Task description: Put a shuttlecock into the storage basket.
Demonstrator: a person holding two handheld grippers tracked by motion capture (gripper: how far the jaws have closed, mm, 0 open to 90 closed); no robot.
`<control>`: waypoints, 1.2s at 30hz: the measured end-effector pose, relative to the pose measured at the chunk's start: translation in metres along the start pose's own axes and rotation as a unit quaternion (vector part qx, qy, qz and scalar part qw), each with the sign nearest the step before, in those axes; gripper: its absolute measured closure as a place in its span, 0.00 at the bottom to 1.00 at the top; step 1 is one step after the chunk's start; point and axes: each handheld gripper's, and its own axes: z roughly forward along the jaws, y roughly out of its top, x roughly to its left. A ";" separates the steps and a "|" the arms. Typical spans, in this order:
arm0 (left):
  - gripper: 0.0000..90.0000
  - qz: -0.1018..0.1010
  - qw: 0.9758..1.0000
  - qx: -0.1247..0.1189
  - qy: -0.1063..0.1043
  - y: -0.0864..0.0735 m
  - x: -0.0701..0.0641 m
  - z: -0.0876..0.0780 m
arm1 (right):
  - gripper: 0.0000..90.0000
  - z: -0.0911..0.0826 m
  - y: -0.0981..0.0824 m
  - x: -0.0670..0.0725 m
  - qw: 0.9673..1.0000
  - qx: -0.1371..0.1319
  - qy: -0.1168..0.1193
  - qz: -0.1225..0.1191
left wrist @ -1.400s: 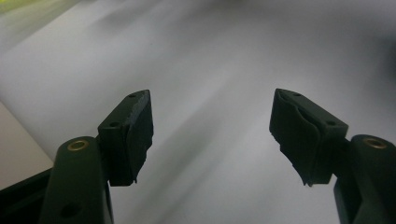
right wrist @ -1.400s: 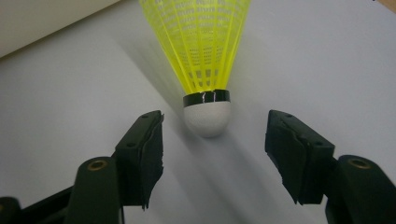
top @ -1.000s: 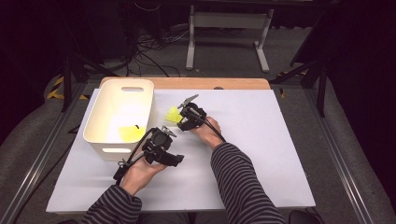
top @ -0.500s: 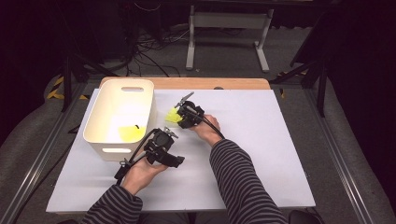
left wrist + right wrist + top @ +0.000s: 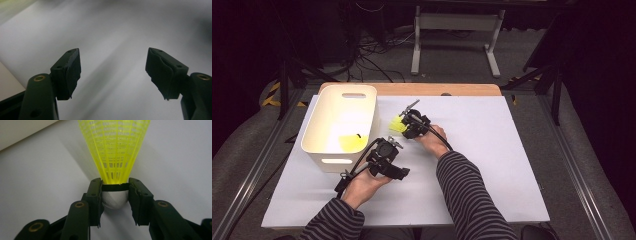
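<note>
We are clamping the right hand-held gripper [image 5: 115, 195] on the shuttlecock [image 5: 115, 152] cork. Its skirt is pointing toward the bin [image 5: 343, 120], just beside. Left hand-held gripper [image 5: 113, 72] is gaping, empty.

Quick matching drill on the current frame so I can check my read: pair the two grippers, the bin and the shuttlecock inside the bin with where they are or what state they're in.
Things:
1. right gripper
2. left gripper
3. white bin
4. second shuttlecock

States or places:
A. lies inside the bin
B. jaws apart, nothing between them
C. stands at the table's left side
D. clamped on the white cork head of a yellow shuttlecock

Pairs: 1-D, 2-B, 3-C, 4-A
</note>
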 end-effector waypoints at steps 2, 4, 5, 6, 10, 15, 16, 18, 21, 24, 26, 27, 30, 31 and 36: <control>0.33 0.001 1.000 -0.002 -0.001 0.000 0.000 -0.001 | 0.72 -0.001 -0.002 0.000 1.000 -0.002 0.005 0.008; 0.33 -0.001 1.000 -0.003 -0.003 0.000 0.000 -0.001 | 0.72 -0.003 -0.004 0.000 1.000 0.002 0.006 0.007; 0.33 -0.001 1.000 -0.002 -0.002 0.000 0.000 0.000 | 0.72 -0.004 -0.004 0.000 1.000 0.003 0.005 0.008; 0.33 0.000 1.000 -0.001 -0.001 0.000 0.000 0.000 | 0.72 -0.005 -0.006 0.000 1.000 0.004 0.008 0.010; 0.33 -0.001 1.000 0.003 0.000 0.000 0.000 0.001 | 0.72 -0.009 -0.011 0.000 1.000 0.007 0.009 0.009; 0.33 0.001 1.000 0.004 0.001 0.001 -0.001 0.002 | 0.72 -0.017 -0.019 -0.004 1.000 0.012 0.009 0.011; 0.33 0.001 1.000 0.006 -0.001 0.001 -0.001 0.003 | 0.72 -0.019 -0.021 -0.005 1.000 0.008 0.012 0.012; 0.33 0.003 1.000 0.009 -0.001 0.001 -0.002 0.004 | 0.72 -0.022 -0.025 -0.005 1.000 0.009 0.006 0.007; 0.33 0.009 1.000 0.009 0.004 0.001 -0.004 0.004 | 0.72 -0.027 -0.029 -0.006 1.000 0.001 0.011 0.016; 0.33 0.008 1.000 0.008 0.005 0.002 -0.005 0.003 | 0.72 -0.032 -0.036 -0.005 1.000 0.001 0.014 0.011; 0.33 0.006 1.000 0.009 0.008 0.001 -0.006 0.003 | 0.72 -0.037 -0.041 -0.005 1.000 -0.001 0.016 0.011; 0.33 0.005 1.000 0.010 0.004 0.001 -0.006 0.003 | 0.72 -0.039 -0.043 -0.006 1.000 -0.002 0.014 0.010; 0.33 -0.001 1.000 0.013 -0.013 0.003 -0.004 0.006 | 0.72 -0.049 -0.050 -0.010 1.000 -0.005 0.010 0.018; 0.33 0.003 1.000 0.013 -0.010 0.004 -0.004 0.006 | 0.72 -0.052 -0.052 -0.011 1.000 -0.007 0.011 0.022; 0.33 0.004 1.000 0.015 -0.004 0.004 -0.003 0.008 | 0.72 -0.063 -0.062 -0.012 1.000 -0.001 0.007 0.020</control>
